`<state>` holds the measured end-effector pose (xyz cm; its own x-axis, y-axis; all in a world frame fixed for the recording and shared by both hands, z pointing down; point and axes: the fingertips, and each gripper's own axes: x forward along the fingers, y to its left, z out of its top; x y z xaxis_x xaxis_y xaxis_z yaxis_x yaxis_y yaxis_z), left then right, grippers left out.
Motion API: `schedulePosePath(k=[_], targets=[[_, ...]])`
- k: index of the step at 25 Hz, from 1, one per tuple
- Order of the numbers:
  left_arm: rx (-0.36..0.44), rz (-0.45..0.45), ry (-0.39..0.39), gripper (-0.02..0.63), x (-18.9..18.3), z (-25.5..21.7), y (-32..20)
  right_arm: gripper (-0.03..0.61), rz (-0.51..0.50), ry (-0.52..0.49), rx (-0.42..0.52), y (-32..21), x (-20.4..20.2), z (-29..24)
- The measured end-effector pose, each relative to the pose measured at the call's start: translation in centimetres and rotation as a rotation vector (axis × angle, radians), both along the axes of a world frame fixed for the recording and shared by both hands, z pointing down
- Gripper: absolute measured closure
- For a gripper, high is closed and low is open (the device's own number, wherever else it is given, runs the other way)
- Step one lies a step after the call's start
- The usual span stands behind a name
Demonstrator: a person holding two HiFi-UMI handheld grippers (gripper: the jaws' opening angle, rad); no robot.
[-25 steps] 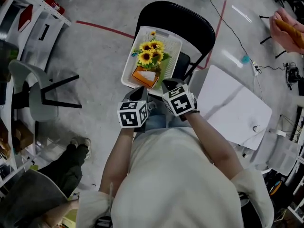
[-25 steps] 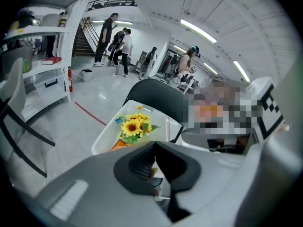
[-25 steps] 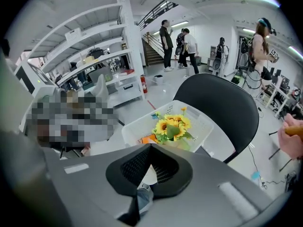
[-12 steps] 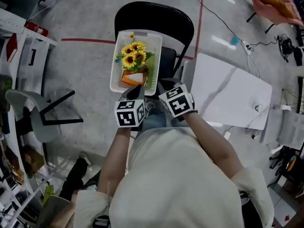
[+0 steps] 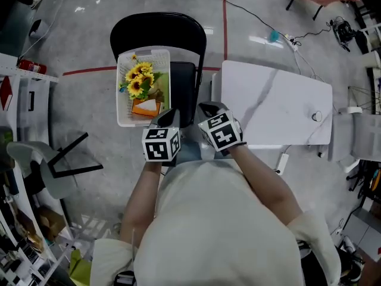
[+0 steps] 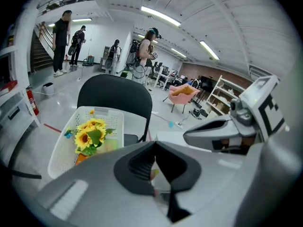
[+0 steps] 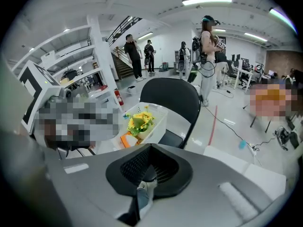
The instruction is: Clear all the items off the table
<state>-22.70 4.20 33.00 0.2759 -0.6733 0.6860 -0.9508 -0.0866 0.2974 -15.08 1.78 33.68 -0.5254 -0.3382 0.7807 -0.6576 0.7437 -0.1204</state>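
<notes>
Left gripper (image 5: 168,118) and right gripper (image 5: 212,108) hang with jaws clenched, empty. A sunflower basket (image 5: 121,94) sits on the chair (image 5: 158,31).

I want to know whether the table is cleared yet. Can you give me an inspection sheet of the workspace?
Surface: white table, bare but for a small round mark near one edge.
Job's things: sunflowers and an orange item lie in a white basket on a black chair.
Clutter: nothing seen.
Grippers: left gripper and right gripper both shut, empty.
Cables: a cable runs across the floor.
Surroundings: shelves at left, red tape line, people farther off.
</notes>
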Motion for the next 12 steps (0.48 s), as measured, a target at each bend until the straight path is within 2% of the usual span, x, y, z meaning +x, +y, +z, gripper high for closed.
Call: schedulePosePath(k=[8,12], targets=[[0.001,0.087,0.015,0.604,9.7,0.0,-1.3,0.580,0.091,-0.011,0.001,-0.9,9.5,-0.3],[0.001,0.157,0.018,0.604,14.8,0.0,-1.7,0.580,0.159,-0.008,-0.002,-1.0,14.6,-0.1]])
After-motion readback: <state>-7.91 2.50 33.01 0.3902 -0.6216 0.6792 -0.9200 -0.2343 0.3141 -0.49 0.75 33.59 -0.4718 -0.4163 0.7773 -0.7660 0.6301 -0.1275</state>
